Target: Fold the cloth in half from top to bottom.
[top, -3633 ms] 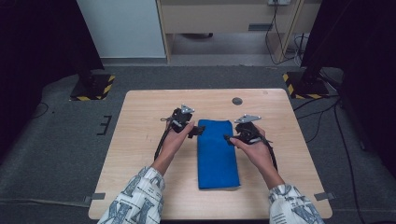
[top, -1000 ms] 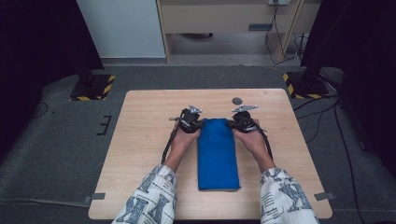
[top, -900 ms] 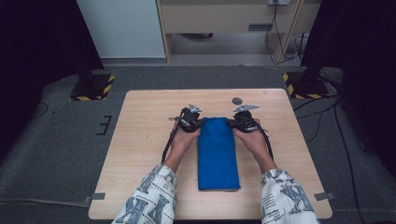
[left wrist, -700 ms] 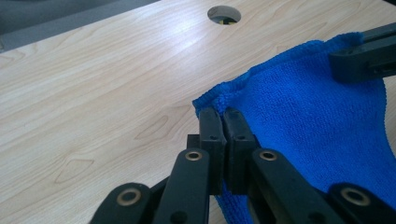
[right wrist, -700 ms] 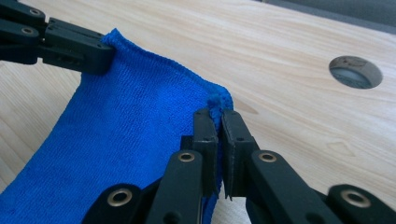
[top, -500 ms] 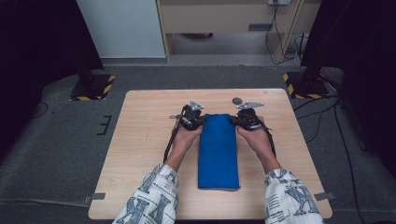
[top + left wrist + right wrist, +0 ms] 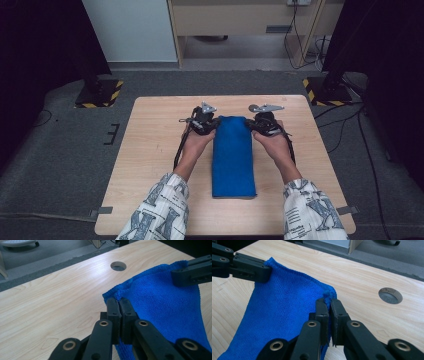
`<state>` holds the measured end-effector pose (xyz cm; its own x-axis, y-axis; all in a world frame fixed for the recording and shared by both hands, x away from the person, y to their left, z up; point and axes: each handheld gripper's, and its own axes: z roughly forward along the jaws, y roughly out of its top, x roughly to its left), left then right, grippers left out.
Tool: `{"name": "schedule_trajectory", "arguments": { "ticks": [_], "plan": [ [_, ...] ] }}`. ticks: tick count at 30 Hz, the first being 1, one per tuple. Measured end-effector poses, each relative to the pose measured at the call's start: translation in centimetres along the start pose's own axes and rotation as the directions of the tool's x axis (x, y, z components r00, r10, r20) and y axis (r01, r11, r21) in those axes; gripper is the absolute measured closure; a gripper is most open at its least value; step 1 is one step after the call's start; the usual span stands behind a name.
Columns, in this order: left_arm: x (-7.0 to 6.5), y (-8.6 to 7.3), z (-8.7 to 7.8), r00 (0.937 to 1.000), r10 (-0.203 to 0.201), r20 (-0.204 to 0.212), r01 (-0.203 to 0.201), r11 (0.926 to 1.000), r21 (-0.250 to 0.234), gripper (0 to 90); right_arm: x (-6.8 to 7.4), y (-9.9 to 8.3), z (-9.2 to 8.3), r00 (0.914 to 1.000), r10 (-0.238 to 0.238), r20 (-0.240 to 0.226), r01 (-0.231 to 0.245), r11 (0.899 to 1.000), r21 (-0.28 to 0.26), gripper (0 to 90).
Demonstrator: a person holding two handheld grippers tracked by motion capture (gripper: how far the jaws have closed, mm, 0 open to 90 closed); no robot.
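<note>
Both grippers clamped on the blue cloth's far corners.
Left gripper (image 7: 119, 305) pinches one far corner of the blue cloth (image 7: 232, 155), right gripper (image 7: 329, 305) the other; that edge hangs taut between the fingertips, the rest trails back on the table (image 7: 150, 150) toward the person.

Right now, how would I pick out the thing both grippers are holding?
On the wooden table, look midway between the two hands. A long blue cloth lies there, its far corners pinched by the left gripper and right gripper. It is the only blue, soft thing.
</note>
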<state>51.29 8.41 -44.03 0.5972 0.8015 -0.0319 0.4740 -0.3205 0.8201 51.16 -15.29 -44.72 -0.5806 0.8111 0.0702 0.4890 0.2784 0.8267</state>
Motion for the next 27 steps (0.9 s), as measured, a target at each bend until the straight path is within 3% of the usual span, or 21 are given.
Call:
{"name": "schedule_trajectory", "arguments": {
  "ticks": [9,14,23,27],
  "plan": [
    [0.3,0.7,-0.7,1.0000,0.006,0.002,-0.006,0.9998,-0.017,87.7,0.5,1.0,-0.3,1.0000,-0.002,-0.002,0.002,1.000,-0.023,86.0],
    [0.2,1.2,-1.0,0.9990,0.025,0.037,-0.024,0.9988,-0.044,87.7,0.5,1.6,-1.0,1.0000,0.004,-0.002,-0.004,0.999,-0.047,85.9],
    [0.5,1.5,-0.8,0.9999,0.000,0.016,0.000,0.9988,-0.050,87.7,0.0,2.1,-1.3,0.9998,0.017,0.008,-0.017,0.998,-0.055,85.9],
    [0.4,1.8,-1.0,0.9998,0.017,0.013,-0.016,0.9987,-0.048,87.7,0.0,2.3,-1.3,0.9998,0.016,0.009,-0.015,0.998,-0.060,85.8]
  ]
}}
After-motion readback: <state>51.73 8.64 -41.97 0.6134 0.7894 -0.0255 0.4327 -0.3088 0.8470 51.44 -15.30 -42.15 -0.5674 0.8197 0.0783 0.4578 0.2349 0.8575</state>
